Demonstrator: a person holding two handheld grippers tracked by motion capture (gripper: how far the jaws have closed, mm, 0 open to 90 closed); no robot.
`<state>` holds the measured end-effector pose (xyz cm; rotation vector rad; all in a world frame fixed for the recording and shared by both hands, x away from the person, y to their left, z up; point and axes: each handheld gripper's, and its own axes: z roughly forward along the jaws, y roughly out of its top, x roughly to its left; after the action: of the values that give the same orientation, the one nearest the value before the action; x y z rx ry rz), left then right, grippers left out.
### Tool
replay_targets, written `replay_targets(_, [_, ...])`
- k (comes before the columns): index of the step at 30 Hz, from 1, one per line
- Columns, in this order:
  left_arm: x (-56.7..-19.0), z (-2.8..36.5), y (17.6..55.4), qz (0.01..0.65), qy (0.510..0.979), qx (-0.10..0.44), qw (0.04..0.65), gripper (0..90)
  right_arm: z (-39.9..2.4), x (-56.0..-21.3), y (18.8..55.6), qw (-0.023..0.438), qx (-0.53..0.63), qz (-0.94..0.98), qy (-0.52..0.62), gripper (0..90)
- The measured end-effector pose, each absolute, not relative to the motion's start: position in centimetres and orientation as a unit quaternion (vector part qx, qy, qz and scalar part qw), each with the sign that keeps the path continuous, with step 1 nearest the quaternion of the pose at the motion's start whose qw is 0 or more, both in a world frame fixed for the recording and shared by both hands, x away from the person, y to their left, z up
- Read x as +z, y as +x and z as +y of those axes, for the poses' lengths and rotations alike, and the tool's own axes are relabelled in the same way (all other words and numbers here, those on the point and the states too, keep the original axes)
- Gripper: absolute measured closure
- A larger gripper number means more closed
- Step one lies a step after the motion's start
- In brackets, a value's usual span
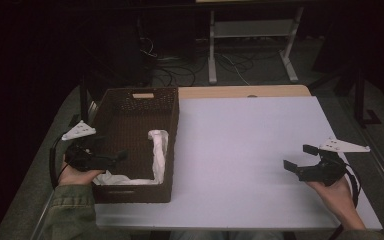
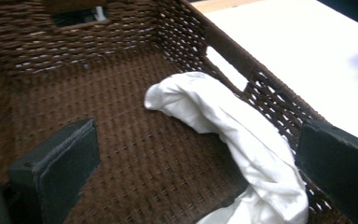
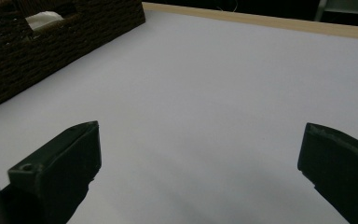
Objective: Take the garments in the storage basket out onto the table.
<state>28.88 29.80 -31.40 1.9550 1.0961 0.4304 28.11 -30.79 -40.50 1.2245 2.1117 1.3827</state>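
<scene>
A brown wicker basket (image 1: 135,192) stands at the left of the white table (image 1: 250,150). A white cloth (image 1: 157,150) lies crumpled inside it, along its right wall and front. My left gripper (image 1: 116,157) hangs open over the basket's front left corner. In the left gripper view its jaws (image 2: 198,135) stand wide apart above the woven floor, with the cloth (image 2: 233,126) ahead near the right jaw and untouched. My right gripper (image 1: 300,157) is open and holds nothing above the bare table at the right. Its view (image 3: 200,135) shows the basket (image 3: 28,51) far left.
The tabletop's far edge is a bare wooden strip (image 1: 245,91). Beyond it, on the dark floor, stand white frame legs (image 1: 212,65) and loose cables (image 1: 175,70). A green sleeve (image 1: 70,215) comes in at the bottom left. White cloth (image 3: 44,18) shows through the basket's handle hole.
</scene>
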Motion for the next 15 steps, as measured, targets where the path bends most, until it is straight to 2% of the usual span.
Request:
replay_targets(7, [-32.7,28.1,30.4,0.43,0.798,0.146,0.396,0.0,-30.7,-40.5,28.1,0.169,0.483,0.744,0.43,0.0])
replay_targets(15, [-32.2,27.2,31.5,0.427,0.81,0.132,0.38,0.0,-30.5,-40.6,28.1,0.168,0.48,0.748,0.427,0.0])
